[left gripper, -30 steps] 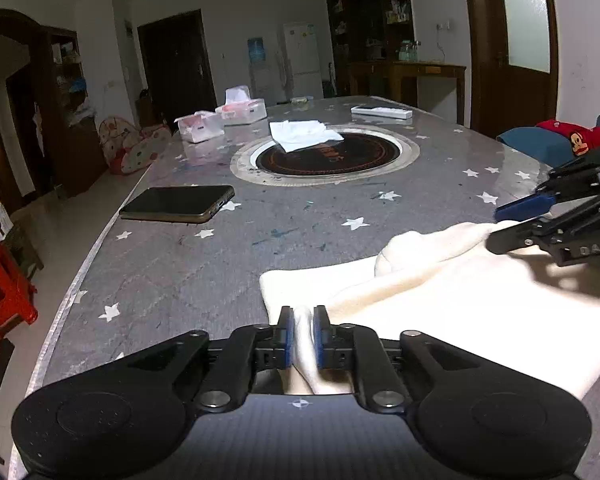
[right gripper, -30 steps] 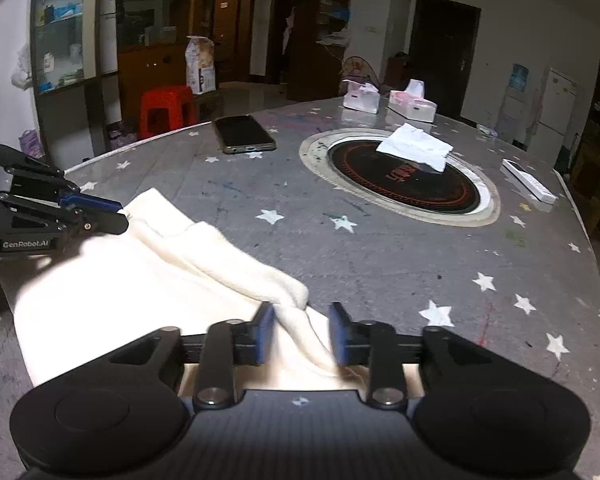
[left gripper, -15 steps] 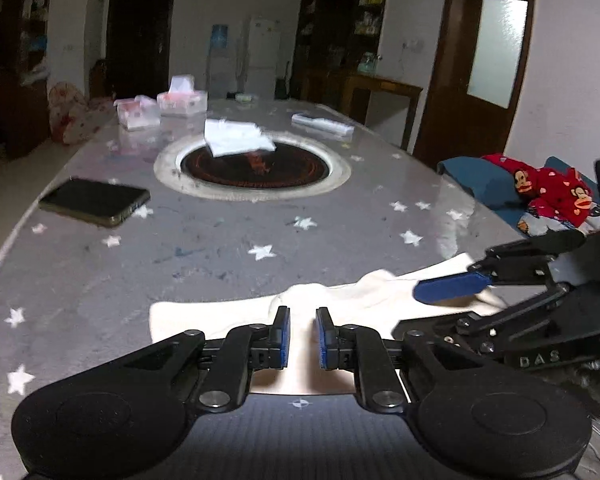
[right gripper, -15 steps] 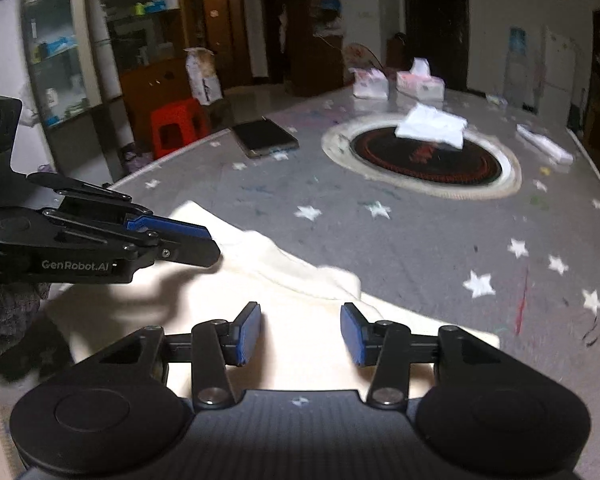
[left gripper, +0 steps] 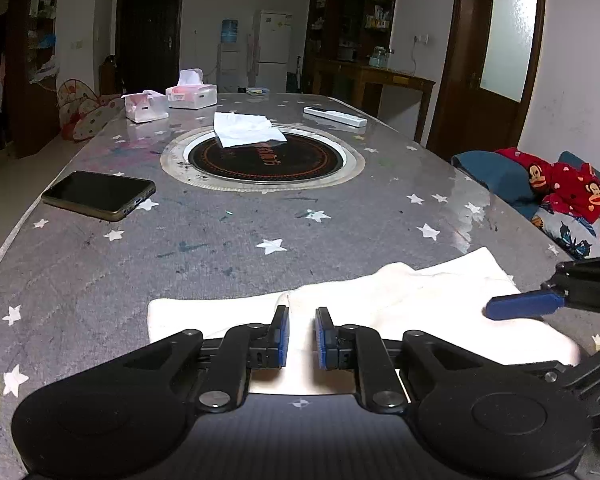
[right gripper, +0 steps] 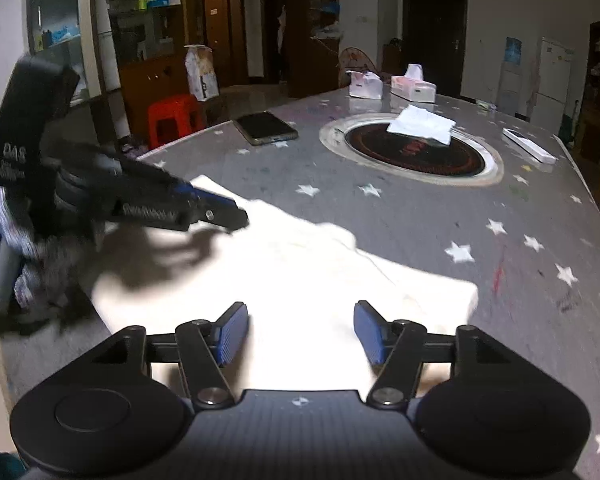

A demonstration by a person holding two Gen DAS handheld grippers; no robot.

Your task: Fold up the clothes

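A cream cloth (left gripper: 400, 300) lies folded and flat on the grey star-patterned table (left gripper: 260, 248), near its front edge. My left gripper (left gripper: 302, 332) sits low over the cloth's left part, its blue pads close together with cloth filling the narrow gap. From the right wrist view, the left gripper (right gripper: 220, 210) reaches in from the left, its tip at the cloth's (right gripper: 320, 264) far edge. My right gripper (right gripper: 300, 332) stands wide open above the cloth, nothing between its pads. Its blue finger (left gripper: 520, 308) shows at the right of the left wrist view.
A phone (left gripper: 98, 195) lies at the left, an inset round cooktop (left gripper: 260, 160) with a white cloth (left gripper: 248, 130) on it mid-table. Tissue boxes (left gripper: 190, 94) and a remote (left gripper: 334, 116) stand farther back. A red monkey-print garment (left gripper: 564, 184) lies off the right edge, a red stool (right gripper: 174, 118) beyond the left.
My right gripper has opened wide and let go of the cloth. The raised fold has settled flat on the table. The left gripper's pad gap looks unchanged.
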